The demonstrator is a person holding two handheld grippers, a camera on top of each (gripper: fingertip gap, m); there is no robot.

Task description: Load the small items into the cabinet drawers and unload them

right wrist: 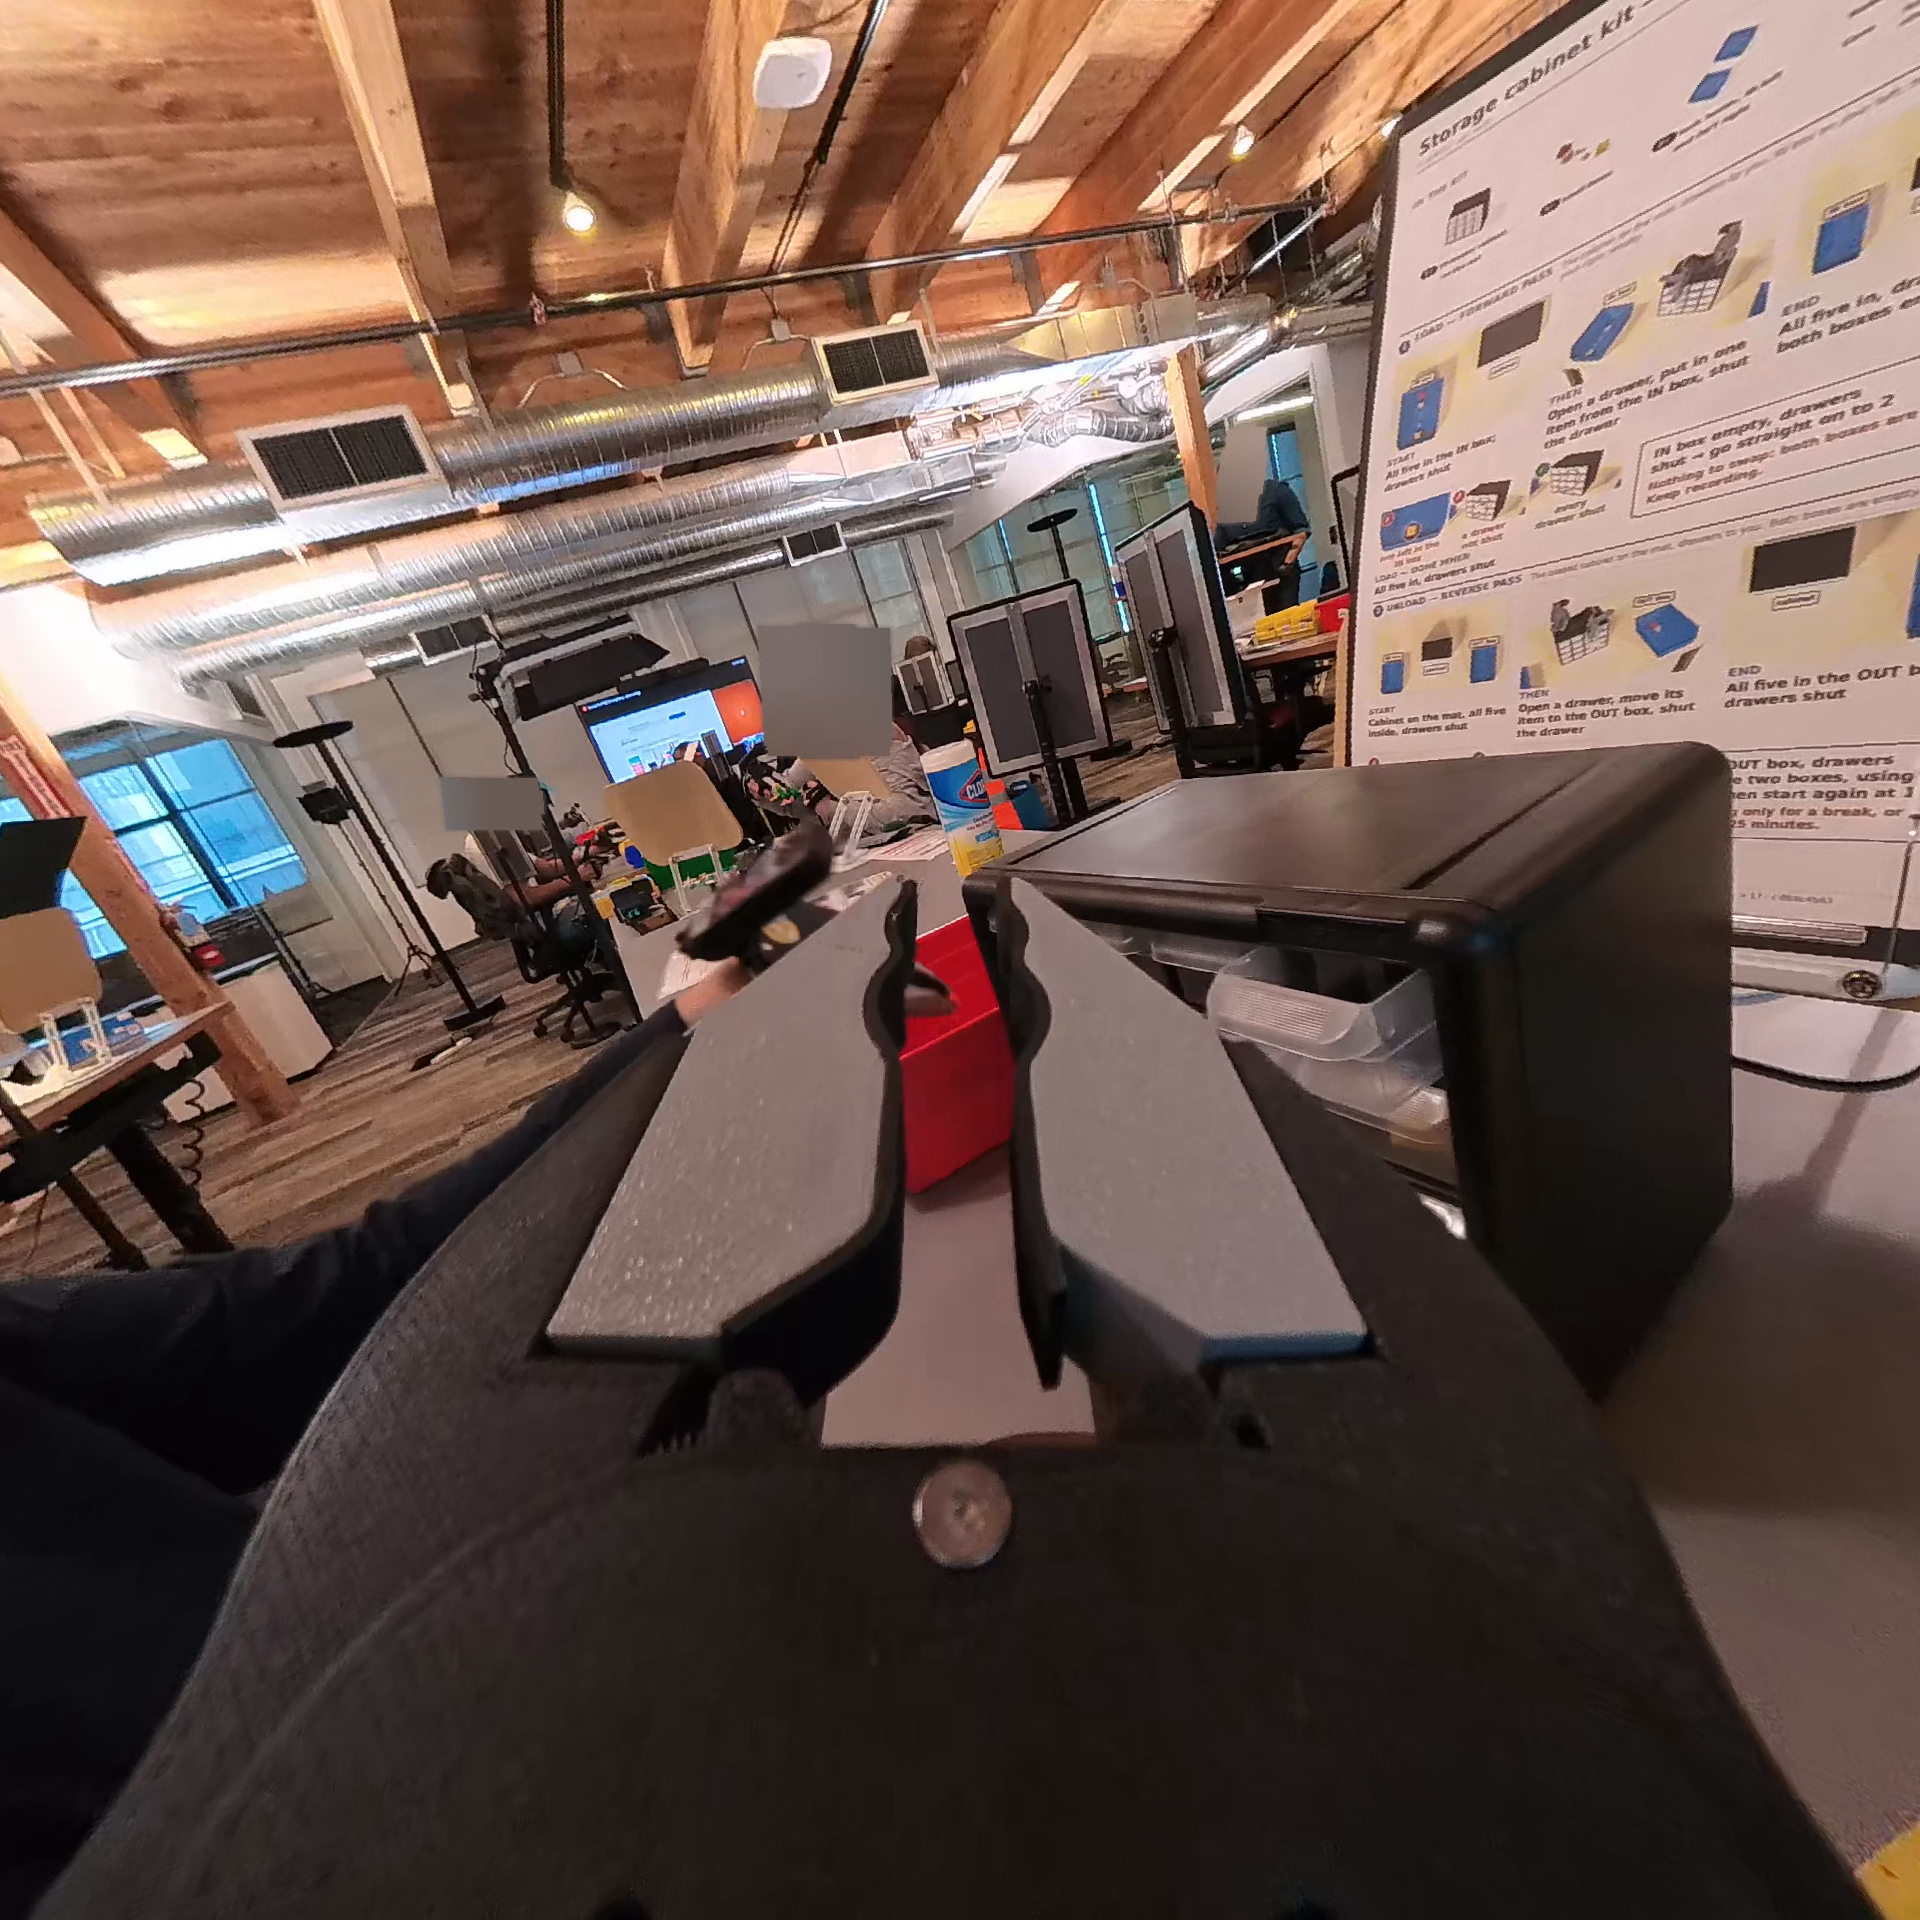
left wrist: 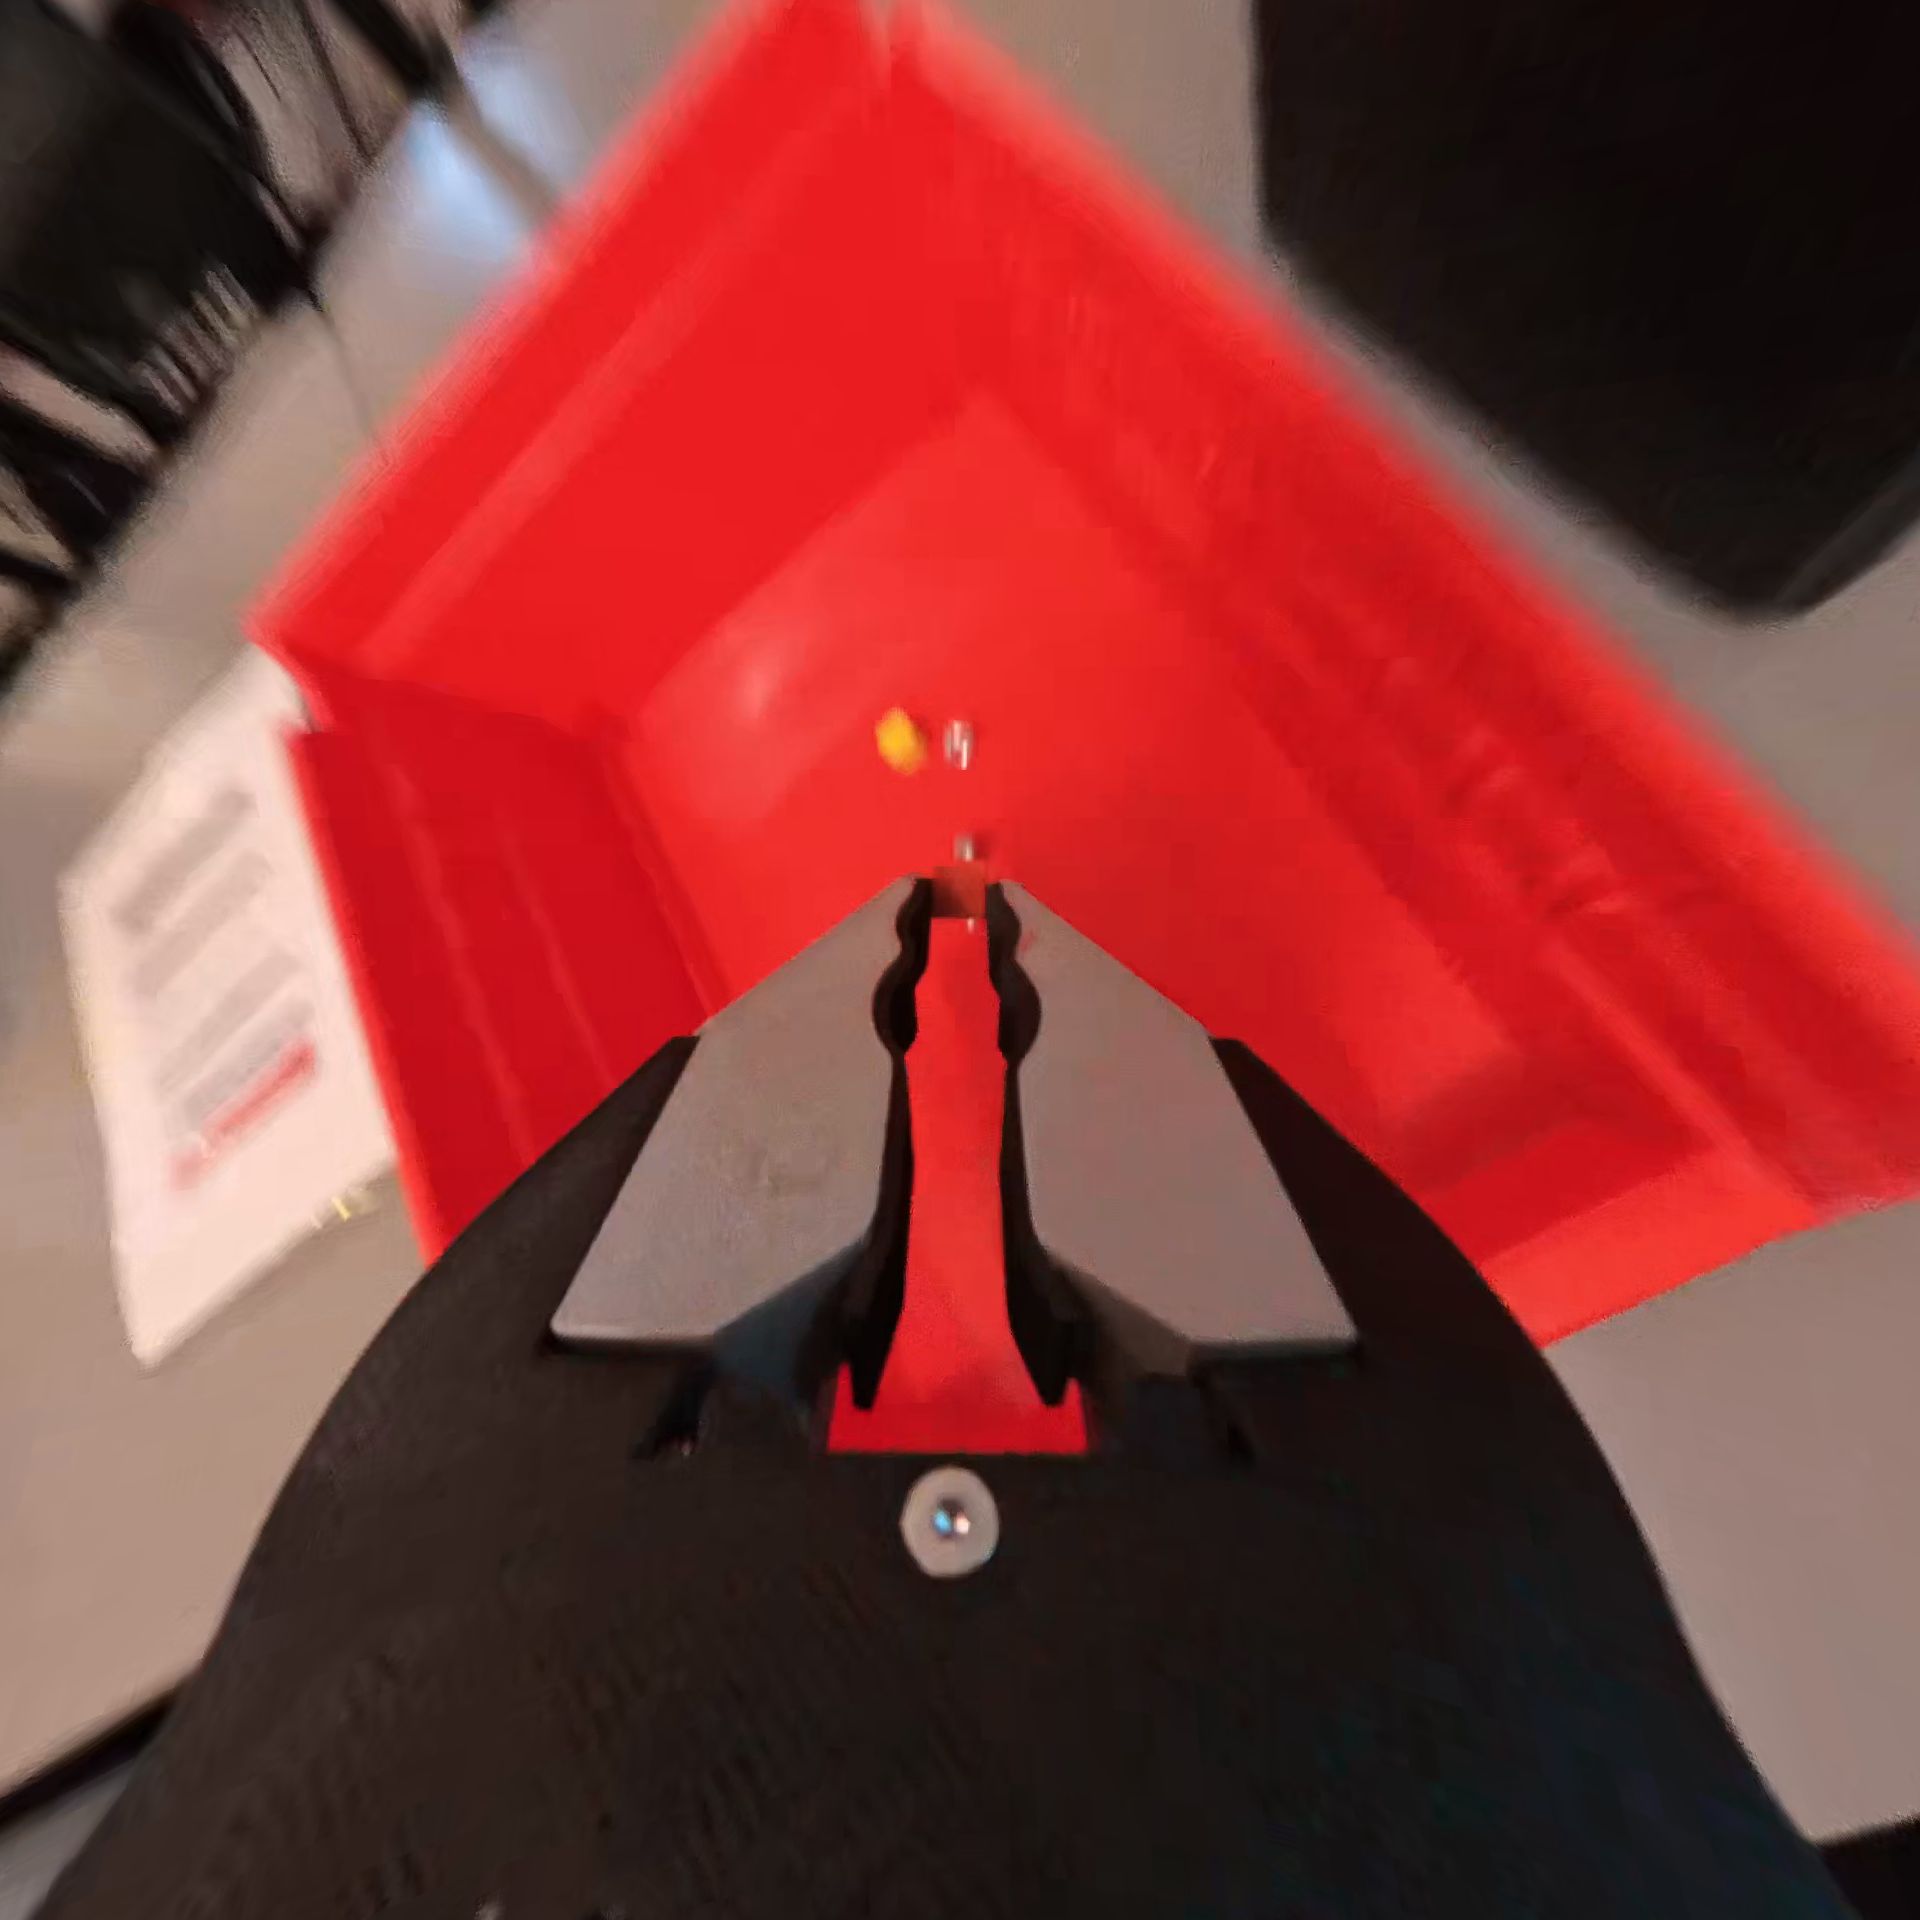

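Left wrist view: your left claw hangs over the red bin, its jaws narrow and closed on a small red block with a silver pin held at the very tips. The picture is smeared, so I cannot tell how firmly the pads bite. Deeper in the bin lie a yellow piece and a clear piece, side by side. My judgement: you are either lifting this piece out or setting it down. Keep the pinch steady, travel straight up past the bin walls, and slow your hand so the block does not slip from so shallow a hold. The bin stands on a pale grey counter; a white printed sheet lies just left of the bin.

Right wrist view: your right claw is narrowly parted and holds nothing, waiting just beside the black cabinet. A clear drawer juts out of the cabinet's front, so keep this claw near that handle. Left of the cabinet the red bin shows again, with the left claw above it. Behind the cabinet stands an instruction board. Beyond is an open workshop with timber ceiling beams, silver ducts, a lit screen and other desks.
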